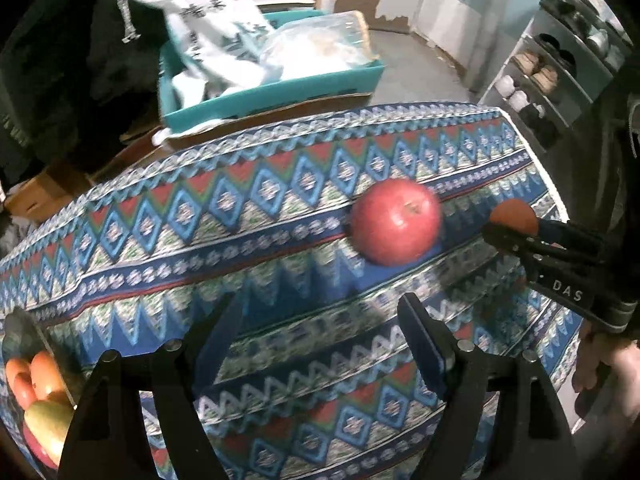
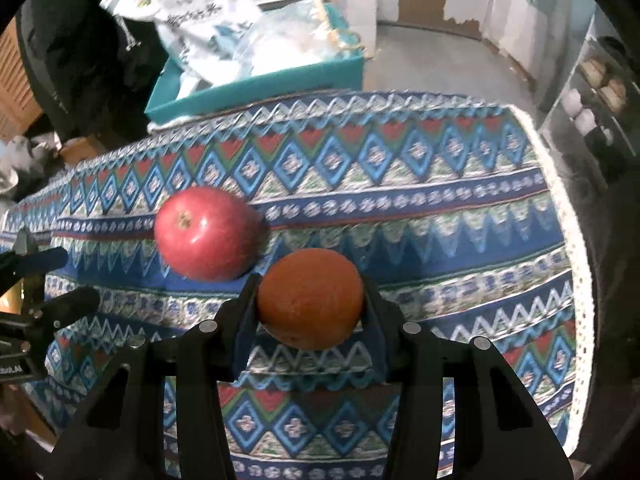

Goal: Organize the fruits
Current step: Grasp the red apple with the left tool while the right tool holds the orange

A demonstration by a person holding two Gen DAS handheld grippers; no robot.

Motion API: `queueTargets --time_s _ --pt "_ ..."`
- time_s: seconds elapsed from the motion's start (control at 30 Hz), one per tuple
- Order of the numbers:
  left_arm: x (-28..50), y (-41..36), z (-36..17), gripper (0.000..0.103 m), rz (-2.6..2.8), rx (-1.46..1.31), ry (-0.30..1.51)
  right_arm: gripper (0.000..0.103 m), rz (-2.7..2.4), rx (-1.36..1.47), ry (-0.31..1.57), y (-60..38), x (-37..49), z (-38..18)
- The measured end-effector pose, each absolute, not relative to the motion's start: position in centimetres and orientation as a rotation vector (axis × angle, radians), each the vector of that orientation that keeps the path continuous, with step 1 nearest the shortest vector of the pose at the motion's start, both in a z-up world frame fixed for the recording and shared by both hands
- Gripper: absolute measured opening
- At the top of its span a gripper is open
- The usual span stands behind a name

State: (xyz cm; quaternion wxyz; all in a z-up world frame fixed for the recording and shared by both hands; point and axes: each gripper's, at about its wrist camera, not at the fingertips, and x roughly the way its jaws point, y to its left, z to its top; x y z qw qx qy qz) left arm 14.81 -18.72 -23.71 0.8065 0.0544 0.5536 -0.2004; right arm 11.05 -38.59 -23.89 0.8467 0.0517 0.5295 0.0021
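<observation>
A red apple (image 1: 396, 222) lies on the patterned tablecloth (image 1: 240, 240); it also shows in the right wrist view (image 2: 206, 234). My right gripper (image 2: 310, 300) is shut on an orange (image 2: 310, 298) and holds it just right of the apple; the orange also shows in the left wrist view (image 1: 514, 216), with the right gripper (image 1: 516, 226) behind it. My left gripper (image 1: 320, 324) is open and empty, short of the apple; it also shows in the right wrist view (image 2: 68, 280). A bowl (image 1: 24, 336) with several fruits (image 1: 36, 392) sits at the lower left.
A teal box (image 1: 272, 92) with white bags stands beyond the table's far edge, also in the right wrist view (image 2: 260, 88). A shoe rack (image 1: 560, 60) stands at the far right. The tablecloth's right edge (image 2: 576, 240) drops off near the orange.
</observation>
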Motion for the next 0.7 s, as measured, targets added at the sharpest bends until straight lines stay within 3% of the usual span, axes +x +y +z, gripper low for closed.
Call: queueTargets --time_s 0.7 --pt "17.7 -25.5 -26.9 0.086 -0.496 0.107 1.238 0.047 -0.088 0.167 1.115 -43.1 11.6 -24.6"
